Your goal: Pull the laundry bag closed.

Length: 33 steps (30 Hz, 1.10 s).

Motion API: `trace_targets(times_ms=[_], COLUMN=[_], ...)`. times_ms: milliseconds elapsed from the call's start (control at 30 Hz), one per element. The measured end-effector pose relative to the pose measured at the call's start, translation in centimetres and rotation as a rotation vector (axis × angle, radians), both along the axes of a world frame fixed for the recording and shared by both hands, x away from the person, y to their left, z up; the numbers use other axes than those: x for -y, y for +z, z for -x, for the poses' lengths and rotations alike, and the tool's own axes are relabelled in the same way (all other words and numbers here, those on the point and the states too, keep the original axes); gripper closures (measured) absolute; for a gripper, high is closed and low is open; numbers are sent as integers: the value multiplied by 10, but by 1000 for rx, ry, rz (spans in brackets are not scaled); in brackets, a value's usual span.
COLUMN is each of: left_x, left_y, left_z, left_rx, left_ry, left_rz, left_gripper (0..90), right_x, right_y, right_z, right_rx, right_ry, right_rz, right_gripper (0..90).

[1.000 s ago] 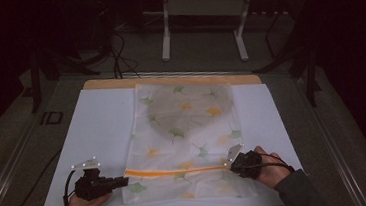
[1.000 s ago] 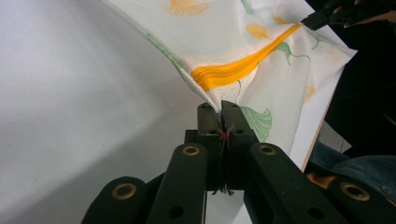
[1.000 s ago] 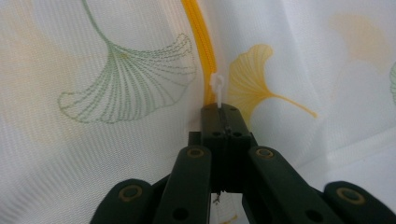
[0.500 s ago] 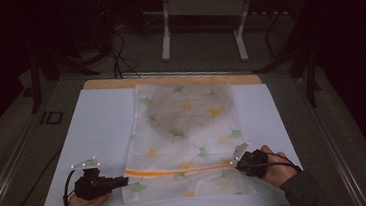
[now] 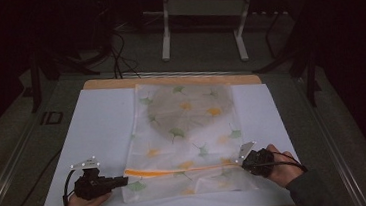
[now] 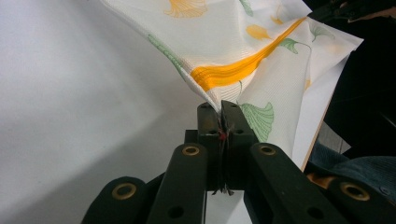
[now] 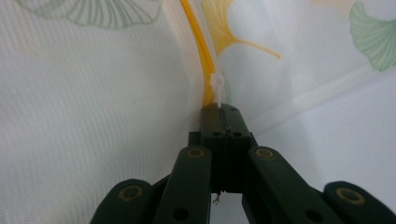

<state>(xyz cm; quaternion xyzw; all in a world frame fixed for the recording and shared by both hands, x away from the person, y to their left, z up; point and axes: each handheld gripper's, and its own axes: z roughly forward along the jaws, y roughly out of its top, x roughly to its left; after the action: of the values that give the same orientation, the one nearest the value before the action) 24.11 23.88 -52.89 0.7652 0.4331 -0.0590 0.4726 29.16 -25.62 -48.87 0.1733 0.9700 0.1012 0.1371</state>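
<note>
Mesh bag (image 5: 186, 138) unmoved; right claw (image 5: 244, 162) edged slightly outward.

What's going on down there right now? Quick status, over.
Left hand-held gripper shut on mesh bag's edge by the orange zipper. Right hand-held gripper shut on white zipper pull. Bag flat on white sheet; nothing in the way.

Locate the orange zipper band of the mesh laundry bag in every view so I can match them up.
High view: the orange zipper band runs across the bag's near end, between both grippers.
Left gripper view: the band runs up and right from the shut jaws.
Right gripper view: it rises from the shut jaws, top centre.
Shared landmark: green ginkgo leaf print.
</note>
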Motion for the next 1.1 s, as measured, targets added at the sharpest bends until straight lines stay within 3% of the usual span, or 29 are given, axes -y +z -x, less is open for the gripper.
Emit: trace_targets(times_ms=[167, 333, 467, 600, 833, 1100], left_x=[-1, 0, 3, 4, -6, -15], left_y=[-1, -2, -5, -7, -4, 0], left_z=[-1, -1, 0, 1, 3, 6], left_rx=[-1, -10, -36, -42, -10, 54], left_ry=[-7, -13, -21, -24, 31, 95], left_rz=[-3, -8, -19, -47, -30, -49], left_gripper=[883, 883, 880, 804, 708, 691], right_x=[11, 20, 22, 23, 36, 53], right_y=[-3, -6, -9, -8, -10, -10], right_z=[2, 9, 12, 13, 13, 13], right_rx=[-15, -29, -35, -41, -78, -75], right_ry=[-17, -29, -34, -40, -120, -200], right_rz=[2, -34, -47, -60, -169, -344], right_gripper=[900, 900, 900, 884, 681, 595])
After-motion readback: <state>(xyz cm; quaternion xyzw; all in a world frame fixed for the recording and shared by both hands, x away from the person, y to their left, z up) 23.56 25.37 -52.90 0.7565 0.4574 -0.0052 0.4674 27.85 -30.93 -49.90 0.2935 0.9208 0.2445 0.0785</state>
